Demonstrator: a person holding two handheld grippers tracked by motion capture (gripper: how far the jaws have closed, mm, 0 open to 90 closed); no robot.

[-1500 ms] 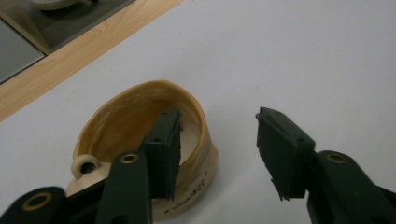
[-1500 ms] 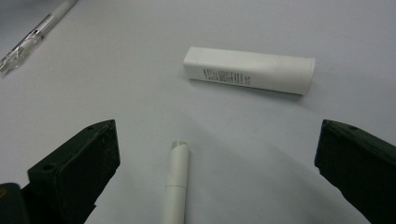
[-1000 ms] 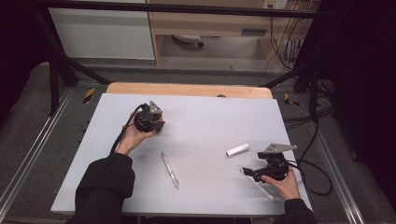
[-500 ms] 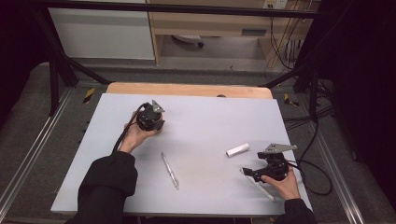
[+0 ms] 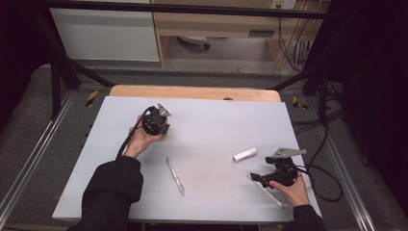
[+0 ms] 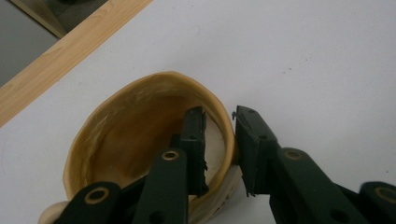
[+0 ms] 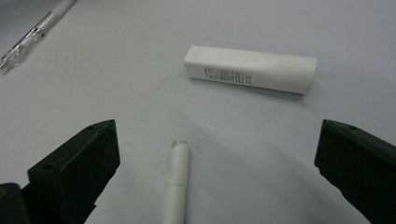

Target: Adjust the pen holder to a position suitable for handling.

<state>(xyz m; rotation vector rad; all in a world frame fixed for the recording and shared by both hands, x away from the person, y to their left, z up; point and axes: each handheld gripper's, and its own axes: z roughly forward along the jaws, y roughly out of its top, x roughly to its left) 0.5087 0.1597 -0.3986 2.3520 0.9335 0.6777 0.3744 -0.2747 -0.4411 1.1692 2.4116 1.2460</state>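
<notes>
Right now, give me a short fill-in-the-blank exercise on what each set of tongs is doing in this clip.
1. The left tongs are closed on the wall of a tan rubber ____.
2. The right tongs stand wide ____.
3. Between the right tongs lies the tip of a thin white ____.
4. Beyond it lies a white tube, and a clear pen lies near the table's ____.

Missing words: band; open; stick; middle

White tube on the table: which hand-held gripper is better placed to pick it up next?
Right. The right hand-held gripper is open, facing the white tube just ahead. The left hand-held gripper is clamped on a tan bowl's rim.
</notes>
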